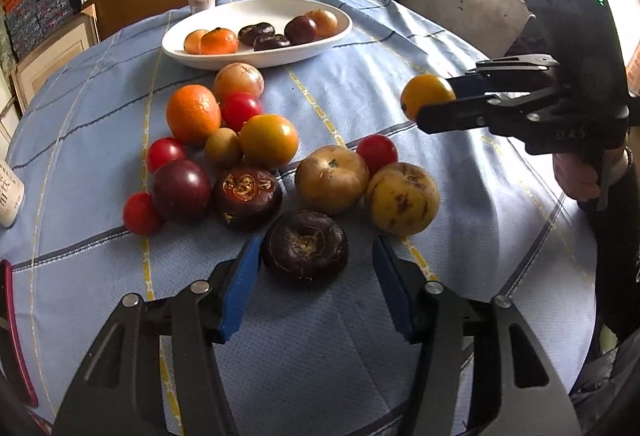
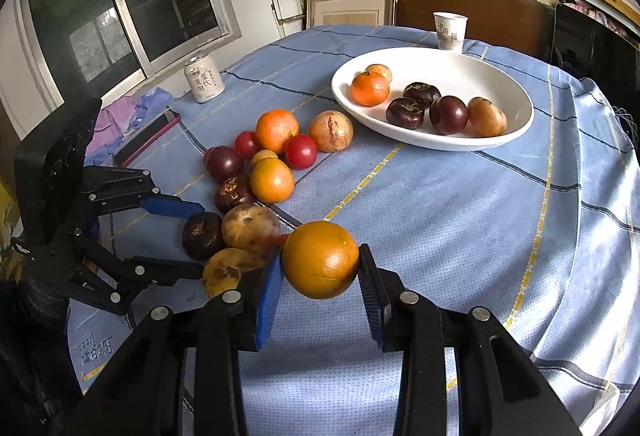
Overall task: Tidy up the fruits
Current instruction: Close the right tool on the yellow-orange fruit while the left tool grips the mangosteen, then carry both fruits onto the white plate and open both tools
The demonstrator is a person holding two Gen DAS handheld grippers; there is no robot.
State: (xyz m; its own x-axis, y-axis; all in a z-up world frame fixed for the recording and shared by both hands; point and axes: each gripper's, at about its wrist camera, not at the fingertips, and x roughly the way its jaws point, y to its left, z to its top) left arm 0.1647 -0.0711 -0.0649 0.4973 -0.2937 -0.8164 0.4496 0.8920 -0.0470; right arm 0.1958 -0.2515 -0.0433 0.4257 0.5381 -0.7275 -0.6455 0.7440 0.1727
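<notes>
The right gripper (image 2: 320,276) pinches a round yellow-orange fruit (image 2: 321,259) above the blue-clothed counter (image 2: 440,203); the left gripper (image 1: 316,268) is spread around a dark brown water chestnut (image 1: 305,251) near the counter's front edge; the white oval ceramic dish (image 2: 460,67), holding six fruits, sits toward the far edge.

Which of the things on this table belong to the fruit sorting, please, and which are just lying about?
Job: loose fruit; white bowl with fruit in it; yellow fruit in right gripper; left gripper, open around dark fruit.

Lying about: paper cup; can; phone; purple cloth.
</notes>
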